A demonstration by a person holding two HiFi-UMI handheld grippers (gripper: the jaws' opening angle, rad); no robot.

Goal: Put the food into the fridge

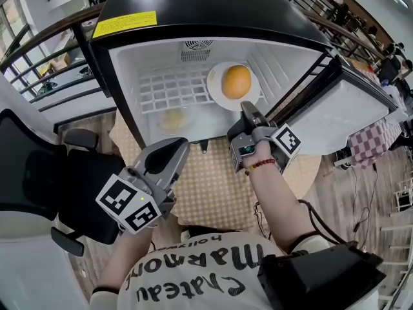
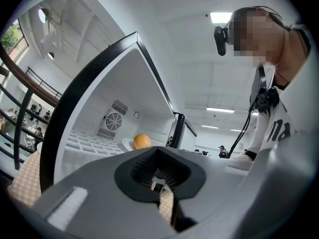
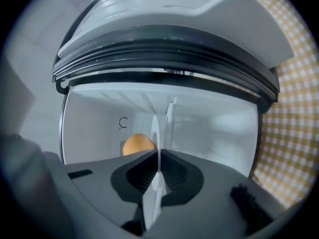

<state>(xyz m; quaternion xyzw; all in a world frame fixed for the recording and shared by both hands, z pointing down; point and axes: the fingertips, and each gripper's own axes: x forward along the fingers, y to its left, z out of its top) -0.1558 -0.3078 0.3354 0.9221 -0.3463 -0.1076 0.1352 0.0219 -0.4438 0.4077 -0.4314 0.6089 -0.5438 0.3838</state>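
Orange (image 1: 236,81) sits on a white plate (image 1: 214,86) inside the open fridge (image 1: 193,5), upper centre of the head view, to the right of the white rack (image 1: 169,89). The right gripper (image 1: 247,108) reaches into the fridge opening from below and is clamped on the near rim of the plate; in the right gripper view the thin plate edge (image 3: 155,133) stands on end between the closed pads, with the orange (image 3: 137,144) just left of it. The left gripper (image 1: 175,148) hangs outside the fridge, lower left of centre, over the yellow checked cloth (image 1: 206,179). Its jaws are together and hold nothing. In the left gripper view the orange (image 2: 142,141) shows beyond the jaw tips, well apart from them. The fridge door (image 1: 342,112) stands open at right of frame.
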